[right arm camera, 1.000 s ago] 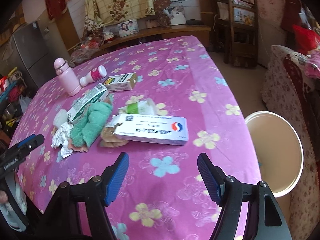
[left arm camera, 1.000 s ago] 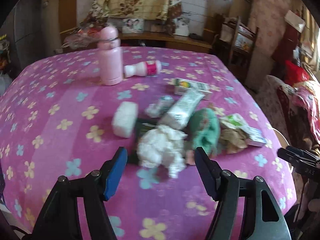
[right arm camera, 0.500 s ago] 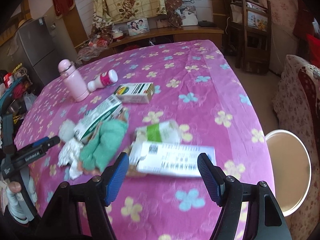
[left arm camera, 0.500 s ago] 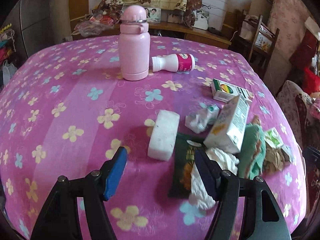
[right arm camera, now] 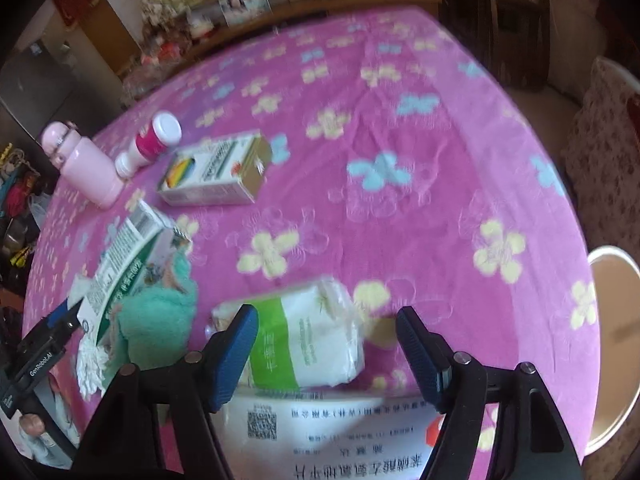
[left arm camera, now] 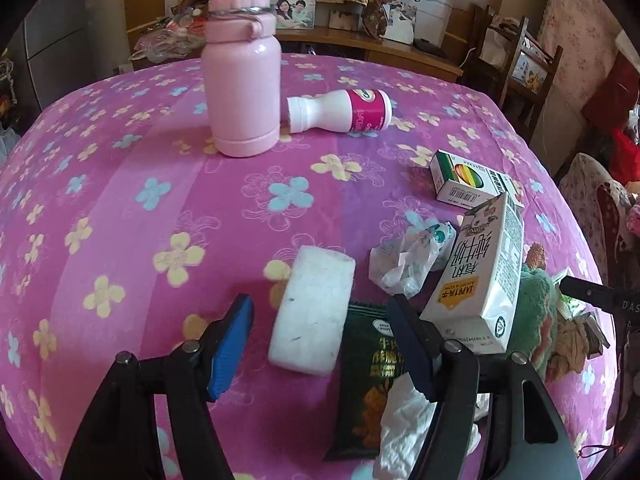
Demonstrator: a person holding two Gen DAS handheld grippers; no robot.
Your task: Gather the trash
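Note:
Trash lies in a heap on the pink flowered tablecloth (left arm camera: pixel 120 208). My left gripper (left arm camera: pixel 320 344) is open, low over the cloth, with a white foam block (left arm camera: pixel 314 312) between its fingers and no pad touching it. Beside the block lie a dark green snack wrapper (left arm camera: pixel 368 380), crumpled white paper (left arm camera: pixel 404 432), a milk carton (left arm camera: pixel 480 280) and a crumpled plastic wrapper (left arm camera: pixel 408 260). My right gripper (right arm camera: pixel 328 348) is open around a green-and-white tissue pack (right arm camera: pixel 308 340), above a long white box (right arm camera: pixel 340 440). A cream bin (right arm camera: pixel 612 340) stands off the table's right edge.
A pink flask (left arm camera: pixel 240 88) stands at the back with a yoghurt bottle (left arm camera: pixel 344 112) lying beside it. A green-striped box (left arm camera: pixel 468 180) and a green cloth (right arm camera: pixel 160 320) are near the heap. Chairs and a cabinet lie beyond the table.
My left gripper moved left and lower, from over the crumpled paper to the white foam block. My right gripper moved forward and down over the long white box to the tissue pack.

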